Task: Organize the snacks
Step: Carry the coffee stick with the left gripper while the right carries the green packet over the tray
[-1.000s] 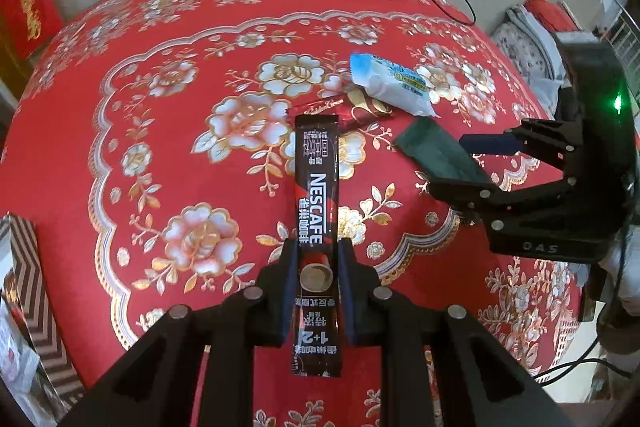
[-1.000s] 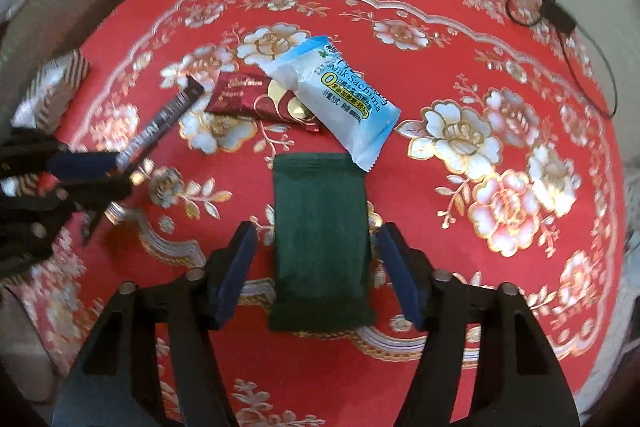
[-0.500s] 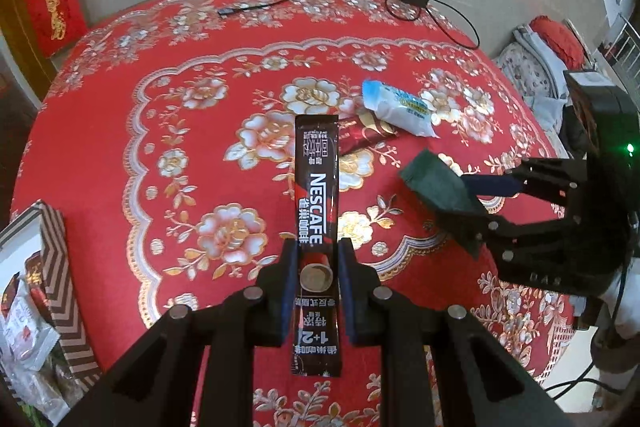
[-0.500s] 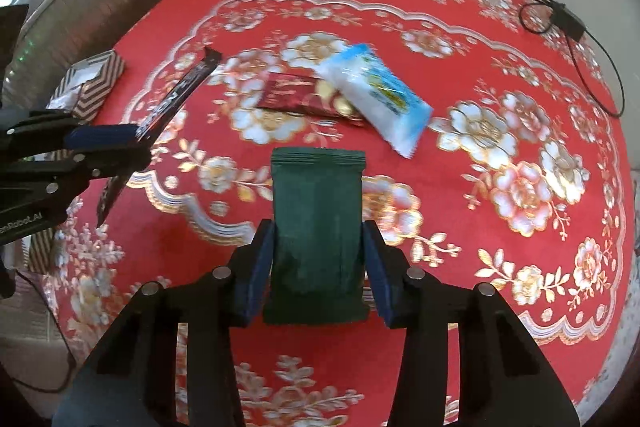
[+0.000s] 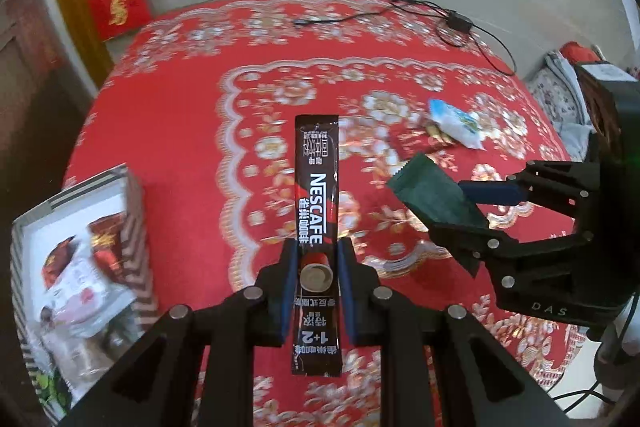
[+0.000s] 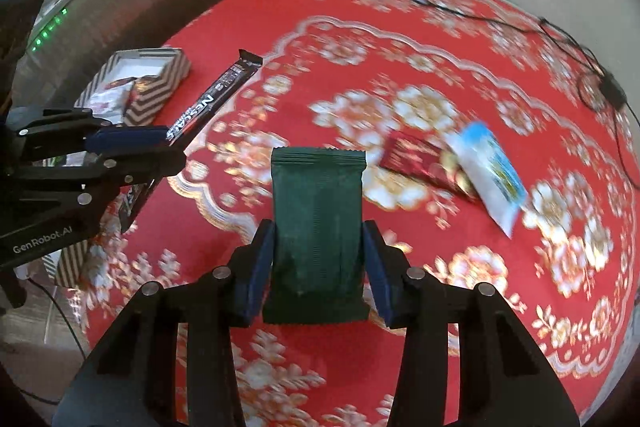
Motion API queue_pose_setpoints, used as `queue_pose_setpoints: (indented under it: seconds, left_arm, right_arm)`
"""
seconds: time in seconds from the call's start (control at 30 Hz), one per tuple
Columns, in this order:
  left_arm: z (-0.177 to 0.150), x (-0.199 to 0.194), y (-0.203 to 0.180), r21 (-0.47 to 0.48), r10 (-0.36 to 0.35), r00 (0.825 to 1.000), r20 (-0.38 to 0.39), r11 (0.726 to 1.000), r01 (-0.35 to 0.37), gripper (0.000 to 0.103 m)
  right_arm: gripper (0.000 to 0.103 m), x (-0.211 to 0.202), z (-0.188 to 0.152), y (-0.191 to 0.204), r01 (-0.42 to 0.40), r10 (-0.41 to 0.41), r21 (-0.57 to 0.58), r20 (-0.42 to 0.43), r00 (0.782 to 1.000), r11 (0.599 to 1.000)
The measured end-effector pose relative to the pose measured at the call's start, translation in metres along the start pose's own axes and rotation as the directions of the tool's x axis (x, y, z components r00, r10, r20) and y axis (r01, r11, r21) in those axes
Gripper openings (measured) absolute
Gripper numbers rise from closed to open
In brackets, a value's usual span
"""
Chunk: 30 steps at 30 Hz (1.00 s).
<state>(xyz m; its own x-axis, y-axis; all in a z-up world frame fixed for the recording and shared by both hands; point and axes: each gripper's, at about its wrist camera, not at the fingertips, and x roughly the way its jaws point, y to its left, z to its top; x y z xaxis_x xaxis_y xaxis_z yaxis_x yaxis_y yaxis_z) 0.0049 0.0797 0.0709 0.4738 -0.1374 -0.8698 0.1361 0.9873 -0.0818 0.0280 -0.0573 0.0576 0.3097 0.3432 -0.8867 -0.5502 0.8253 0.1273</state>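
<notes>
Both grippers carry a snack above the round worktop (image 5: 180,115) with its red flowered cloth. The left gripper (image 5: 316,269) has its jaws closed narrow on a Nescafe coffee stick (image 5: 316,195), which points forward, away from the camera. The right gripper (image 6: 318,259) has its jaws closed on the sides of a dark green packet (image 6: 318,223). At the left edge of the worktop stands a striped box (image 5: 134,223) that already holds several snacks; they are blurred, so I cannot name them. The task seems about half done: two snacks are lifted but not yet in the box, and a dark red packet (image 6: 424,163) and a blue-white packet (image 6: 490,175) lie on the cloth, touching each other.
</notes>
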Motion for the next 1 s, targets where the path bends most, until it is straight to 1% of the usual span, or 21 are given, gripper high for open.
queue_pose_setpoints:
  seconds: [0.27, 0.47, 1.0]
  left_arm:
    - [-0.017, -0.022, 0.044, -0.077, 0.059, 0.998, 0.025, 0.995, -0.057, 0.022]
    - [-0.028, -0.037, 0.073, -0.13, 0.093, 0.995, 0.041, 0.988, -0.087, 0.022]
    - [-0.061, -0.069, 0.137, -0.253, 0.177, 0.983, 0.054, 0.955, -0.158, 0.022]
  right_arm:
    - [0.043, 0.007, 0.025, 0.046, -0.028, 0.029, -0.085, 0.003, 1.0, 0.996]
    - [0.043, 0.012, 0.04, 0.079, -0.051, 0.052, -0.149, 0.002, 0.999, 0.987]
    - [0.043, 0.024, 0.071, 0.154, -0.1, 0.1, -0.278, -0.011, 0.995, 0.955]
